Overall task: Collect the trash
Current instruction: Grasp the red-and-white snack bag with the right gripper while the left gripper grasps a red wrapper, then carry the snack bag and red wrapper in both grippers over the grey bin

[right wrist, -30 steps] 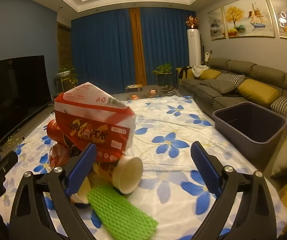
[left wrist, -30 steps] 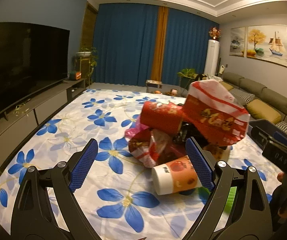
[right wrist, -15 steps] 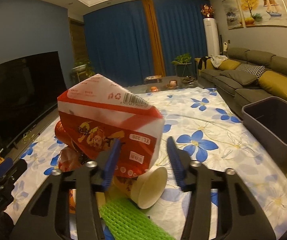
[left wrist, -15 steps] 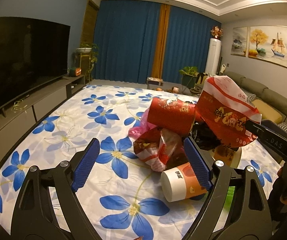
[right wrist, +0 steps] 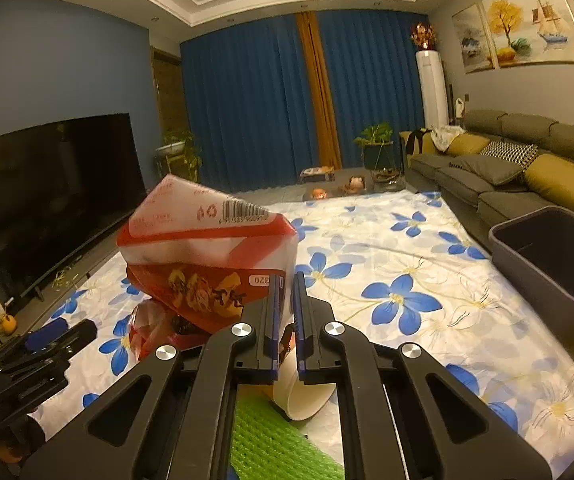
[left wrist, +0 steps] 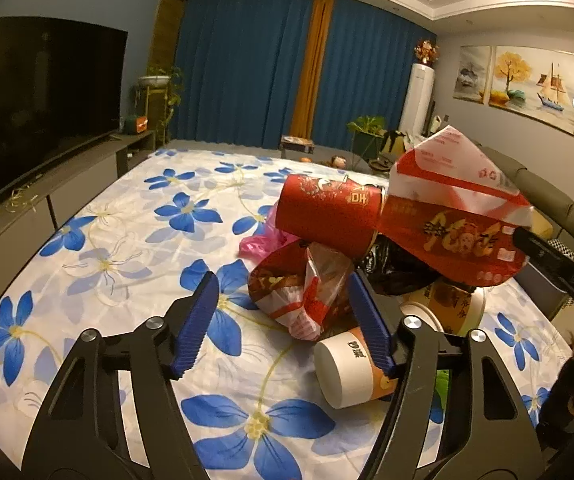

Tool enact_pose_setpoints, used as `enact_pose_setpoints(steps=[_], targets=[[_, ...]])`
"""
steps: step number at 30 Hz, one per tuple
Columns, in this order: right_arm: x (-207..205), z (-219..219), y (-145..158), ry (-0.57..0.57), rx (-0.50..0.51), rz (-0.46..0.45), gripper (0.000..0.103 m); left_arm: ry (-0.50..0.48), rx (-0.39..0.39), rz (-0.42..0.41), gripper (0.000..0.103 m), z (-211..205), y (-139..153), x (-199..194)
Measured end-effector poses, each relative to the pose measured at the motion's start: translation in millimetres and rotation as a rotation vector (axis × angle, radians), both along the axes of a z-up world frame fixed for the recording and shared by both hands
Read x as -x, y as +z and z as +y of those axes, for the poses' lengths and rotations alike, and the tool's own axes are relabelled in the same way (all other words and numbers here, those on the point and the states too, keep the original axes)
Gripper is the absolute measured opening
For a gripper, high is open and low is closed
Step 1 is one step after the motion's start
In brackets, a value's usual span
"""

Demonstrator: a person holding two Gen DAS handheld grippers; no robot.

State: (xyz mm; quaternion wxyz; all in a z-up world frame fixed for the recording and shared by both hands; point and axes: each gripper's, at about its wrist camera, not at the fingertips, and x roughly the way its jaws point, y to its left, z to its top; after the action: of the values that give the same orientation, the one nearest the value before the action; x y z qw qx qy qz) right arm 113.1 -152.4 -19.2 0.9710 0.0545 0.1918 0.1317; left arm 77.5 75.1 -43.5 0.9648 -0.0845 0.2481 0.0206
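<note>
Right wrist view: red-and-white bag is pinched at its corner by the right gripper, jaws just clamped, above the trash pile mid floral sheet. Should be lifted slowly w/ a firm pinch toward the grey bin at the sheet's right edge. Left gripper has been closing, nothing gripped yet, crumpled wrapper btw its pads. Bin's far side is cut off.

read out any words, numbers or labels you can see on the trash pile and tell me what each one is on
"320": upside down on the white sticker of the red-and-white plastic bag pinched by the right gripper.
Barcode digits, same bag: too small.
Gold characters on the red paper cup and black characters on the white paper cup: unreadable.
</note>
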Motion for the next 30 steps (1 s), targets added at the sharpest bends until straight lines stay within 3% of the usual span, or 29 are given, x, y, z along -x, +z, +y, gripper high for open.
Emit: enact_pose_setpoints(steps=[6, 9, 12, 14, 19, 30], targets=[[7.9, -3.0, 4.9, -0.019, 0.000, -0.030, 0.006, -0.068, 0.023, 0.057, 0.059, 1.0, -7.9, -27.7], [10.2, -3.9, 6.5, -0.022, -0.001, -0.037, 0.006, -0.094, 0.036, 0.106, 0.051, 1.9, -16.0, -45.1], [11.2, -4.0, 6.5, -0.027, 0.003, -0.040, 0.006, -0.122, 0.064, 0.153, 0.040, 3.5, -24.9, -58.6], [11.5, -4.8, 6.4, -0.028, 0.003, -0.040, 0.006, -0.134, 0.089, 0.179, 0.025, 4.4, -30.4, -63.1], [14.4, -6.6, 9.3, -0.033, -0.005, -0.046, 0.006, -0.152, 0.104, 0.174, 0.005, 5.4, -33.6, -63.5], [25.4, -12.7, 15.0, -0.052, -0.016, -0.075, 0.006, -0.117, 0.099, 0.107, 0.001, 11.0, -14.2, -33.5]])
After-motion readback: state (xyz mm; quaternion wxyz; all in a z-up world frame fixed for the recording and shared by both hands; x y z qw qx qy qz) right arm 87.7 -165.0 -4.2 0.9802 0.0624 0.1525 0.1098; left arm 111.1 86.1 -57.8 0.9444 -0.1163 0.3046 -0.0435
